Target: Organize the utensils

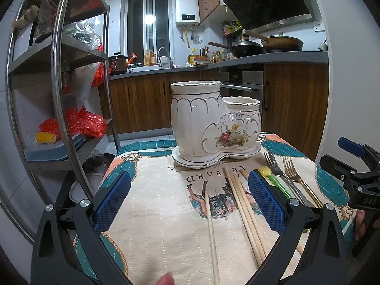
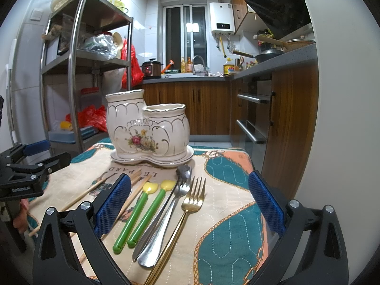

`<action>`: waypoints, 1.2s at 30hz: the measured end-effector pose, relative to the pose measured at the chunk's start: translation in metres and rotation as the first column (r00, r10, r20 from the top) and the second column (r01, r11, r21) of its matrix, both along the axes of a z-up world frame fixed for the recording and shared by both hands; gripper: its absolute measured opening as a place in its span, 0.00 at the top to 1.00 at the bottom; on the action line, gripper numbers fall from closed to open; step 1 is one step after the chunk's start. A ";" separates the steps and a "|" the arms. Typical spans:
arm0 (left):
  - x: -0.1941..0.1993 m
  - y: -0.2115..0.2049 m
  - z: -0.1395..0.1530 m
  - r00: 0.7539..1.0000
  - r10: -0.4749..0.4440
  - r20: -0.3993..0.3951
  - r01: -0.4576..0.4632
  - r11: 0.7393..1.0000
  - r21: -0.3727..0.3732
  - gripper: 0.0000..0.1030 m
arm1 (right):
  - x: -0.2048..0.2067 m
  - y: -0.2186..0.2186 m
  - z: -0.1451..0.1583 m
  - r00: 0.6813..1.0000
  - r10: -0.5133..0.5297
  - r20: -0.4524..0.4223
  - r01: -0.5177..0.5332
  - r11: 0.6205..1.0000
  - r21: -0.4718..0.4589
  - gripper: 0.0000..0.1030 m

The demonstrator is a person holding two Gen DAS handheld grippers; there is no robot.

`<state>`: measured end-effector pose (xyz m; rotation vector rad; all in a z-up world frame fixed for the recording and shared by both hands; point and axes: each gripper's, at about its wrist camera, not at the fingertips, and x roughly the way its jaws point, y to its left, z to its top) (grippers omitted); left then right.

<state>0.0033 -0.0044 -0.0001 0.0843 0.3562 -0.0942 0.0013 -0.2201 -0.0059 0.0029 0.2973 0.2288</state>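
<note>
A white ceramic two-cup utensil holder (image 1: 213, 123) with a flower print stands on its saucer at the far side of the small table (image 2: 147, 128). Wooden chopsticks (image 1: 247, 211) lie on the patterned cloth between my left gripper's fingers. My left gripper (image 1: 190, 199) is open and empty above them. To the right lie two green-handled yellow-tipped utensils (image 2: 142, 213), a silver fork (image 2: 166, 216) with another silver utensil beside it, and a gold fork (image 2: 187, 211). My right gripper (image 2: 190, 201) is open and empty above these.
A steel shelf rack (image 1: 59, 76) with bags and boxes stands left of the table. Wooden kitchen cabinets (image 2: 209, 109) and an oven (image 2: 254, 116) lie behind and to the right. The patterned tablecloth (image 2: 228, 225) covers the table top.
</note>
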 end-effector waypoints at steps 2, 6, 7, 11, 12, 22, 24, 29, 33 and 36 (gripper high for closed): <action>0.000 0.002 0.001 1.000 -0.004 0.000 0.004 1.000 -0.011 0.05 | 0.000 0.000 0.000 1.000 0.001 -0.006 -0.001 1.000 0.003 0.05; 0.007 0.007 0.002 0.998 -0.009 -0.061 0.007 1.000 -0.025 0.05 | 0.009 0.000 -0.002 0.997 0.006 -0.072 -0.006 1.000 -0.005 0.05; 0.010 0.008 0.003 0.997 -0.015 -0.081 0.012 0.999 -0.035 0.05 | 0.010 0.001 -0.002 0.996 0.006 -0.085 -0.007 1.000 -0.016 0.05; 0.019 0.011 0.009 0.982 -0.047 -0.181 0.040 0.998 -0.042 0.05 | 0.017 0.002 0.001 0.984 0.010 -0.177 -0.028 0.994 -0.103 0.05; 0.021 0.008 0.009 0.976 -0.046 -0.213 0.046 0.999 -0.003 0.05 | 0.019 0.001 0.003 0.979 0.012 -0.205 -0.036 0.993 -0.111 0.05; 0.039 0.002 -0.008 0.884 -0.060 -0.463 0.110 0.991 0.081 0.06 | 0.063 -0.015 0.002 0.868 0.041 -0.494 -0.078 0.995 -0.055 0.07; 0.042 0.005 -0.009 0.863 -0.073 -0.499 0.121 0.991 0.063 0.15 | 0.068 -0.014 -0.001 0.845 0.044 -0.532 -0.082 0.996 -0.047 0.16; 0.046 0.008 -0.014 0.828 -0.097 -0.552 0.147 0.988 0.046 0.36 | 0.076 -0.008 -0.012 0.782 0.063 -0.620 -0.099 0.995 -0.024 0.38; 0.046 0.003 -0.023 0.804 -0.126 -0.581 0.178 0.983 0.032 0.50 | 0.080 -0.001 -0.019 0.740 0.071 -0.669 -0.122 0.992 -0.028 0.57; 0.049 -0.002 -0.027 0.792 -0.123 -0.598 0.190 0.980 0.051 0.60 | 0.083 0.004 -0.018 0.737 0.054 -0.674 -0.128 0.990 -0.061 0.64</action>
